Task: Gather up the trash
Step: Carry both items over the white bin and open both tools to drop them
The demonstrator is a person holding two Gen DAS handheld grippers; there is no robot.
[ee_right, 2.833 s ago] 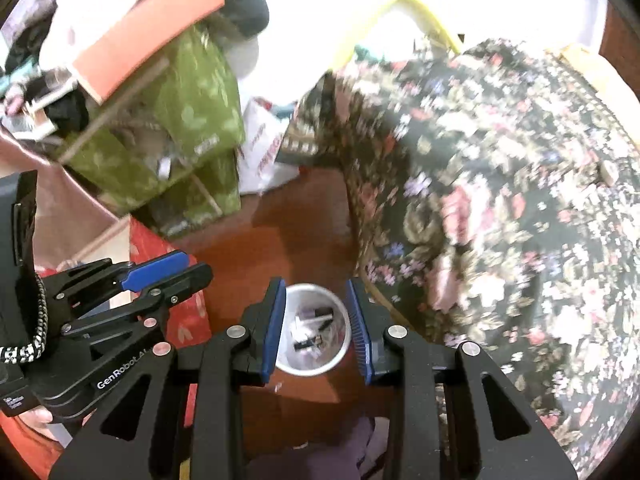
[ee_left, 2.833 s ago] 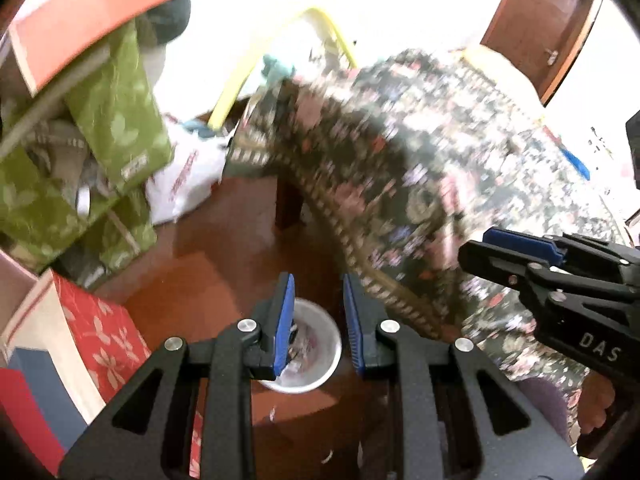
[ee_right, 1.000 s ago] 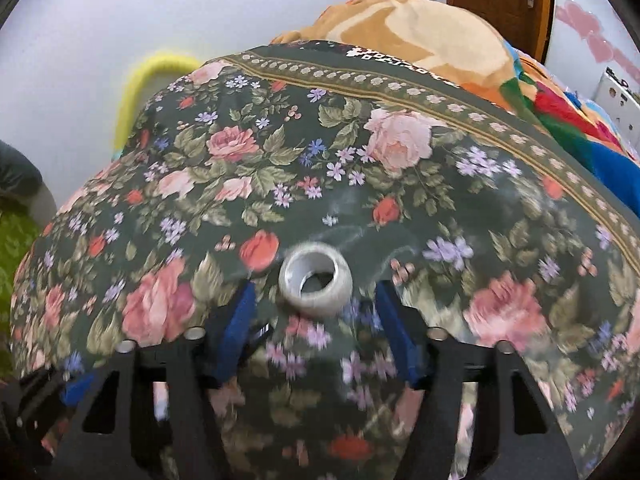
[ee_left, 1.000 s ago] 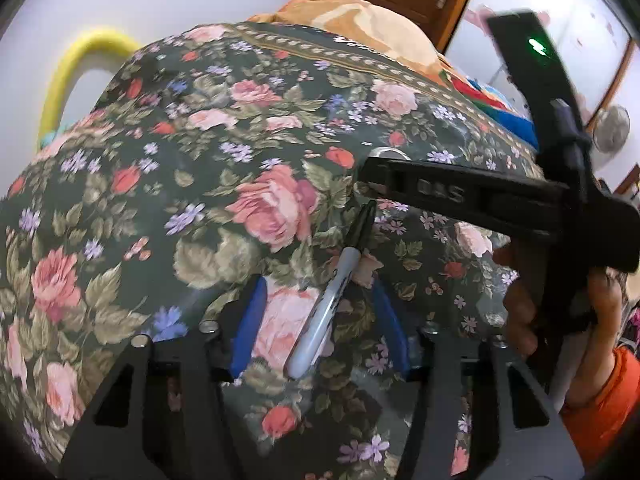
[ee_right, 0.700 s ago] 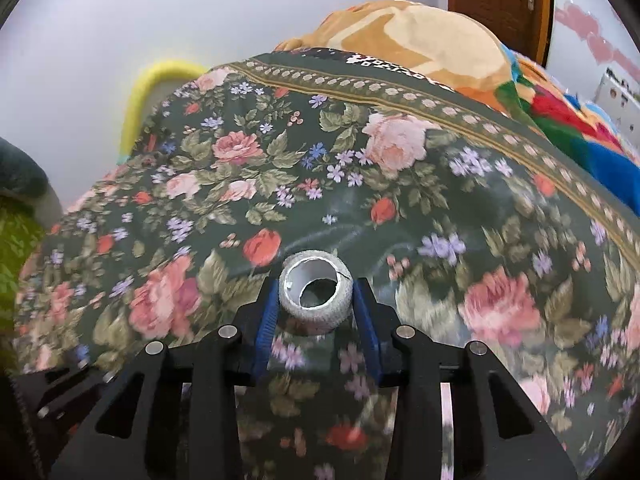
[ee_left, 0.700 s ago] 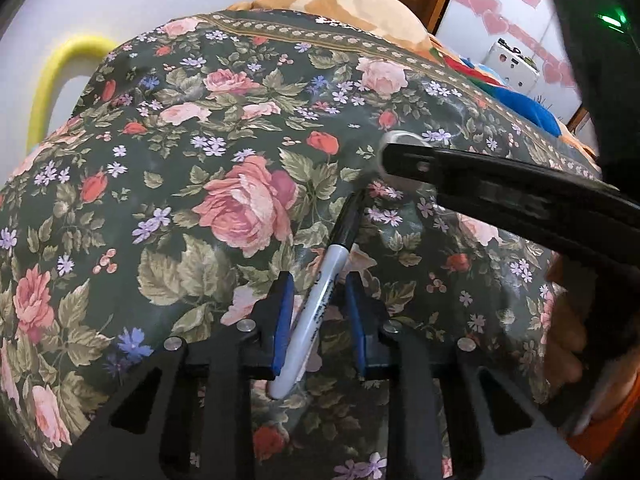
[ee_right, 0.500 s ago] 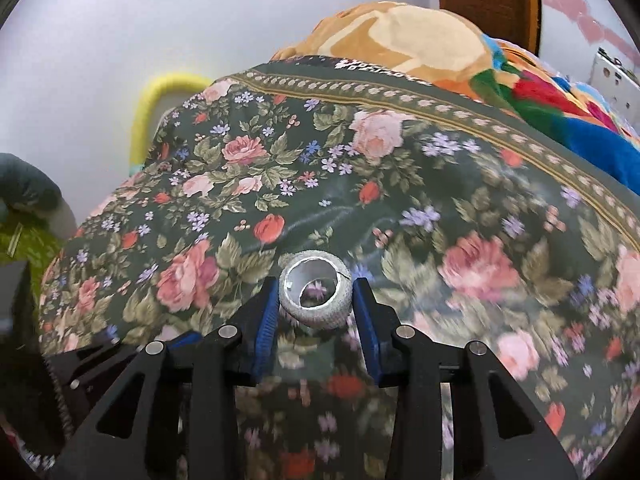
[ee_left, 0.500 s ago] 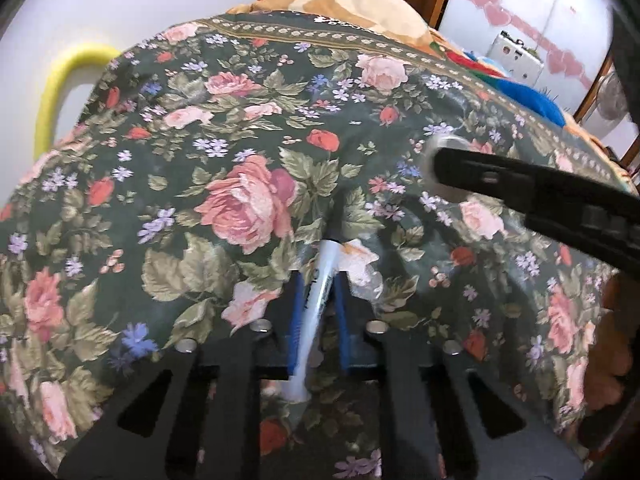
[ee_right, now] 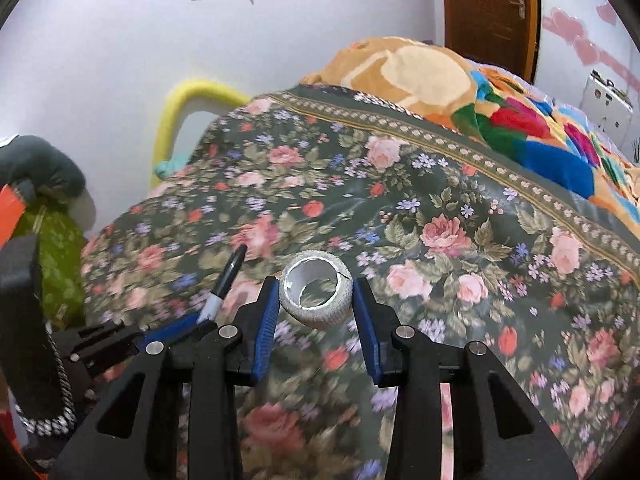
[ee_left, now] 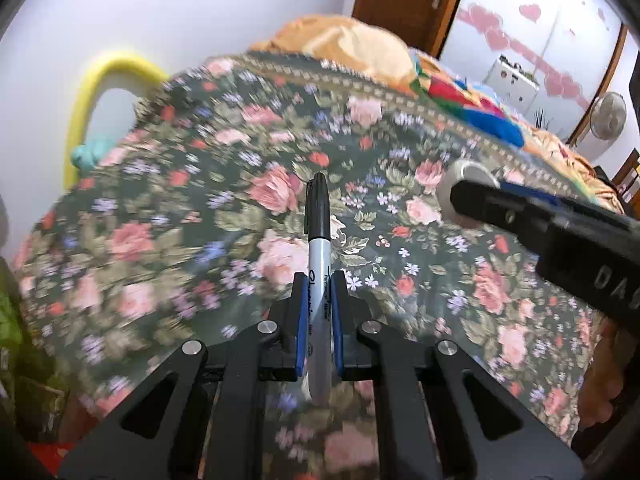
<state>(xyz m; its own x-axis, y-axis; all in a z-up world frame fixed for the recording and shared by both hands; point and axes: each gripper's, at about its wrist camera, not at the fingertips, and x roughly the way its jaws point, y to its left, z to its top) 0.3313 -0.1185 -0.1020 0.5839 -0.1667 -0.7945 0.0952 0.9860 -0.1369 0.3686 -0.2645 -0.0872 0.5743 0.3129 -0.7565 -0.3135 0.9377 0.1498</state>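
Observation:
My left gripper (ee_left: 319,280) is shut on a grey permanent marker (ee_left: 319,264) with a black cap, held above the floral bedspread (ee_left: 200,220). My right gripper (ee_right: 316,284) is shut on a silver-grey tape roll (ee_right: 316,300), also lifted off the bedspread (ee_right: 460,240). The marker also shows in the right wrist view (ee_right: 224,284), low at the left. The tape roll shows in the left wrist view (ee_left: 460,184) at the tip of the right gripper.
An orange and multicoloured blanket (ee_right: 460,80) lies at the far side of the bed. A yellow foam hoop (ee_right: 184,104) stands by the white wall. Green bags (ee_right: 56,256) are piled at the left. A brown door (ee_right: 488,12) is behind.
Both grippers closed on their objects and lifted them off the bedspread: the left on the marker, the right on the tape roll. Both views have pulled back and up from the bed.

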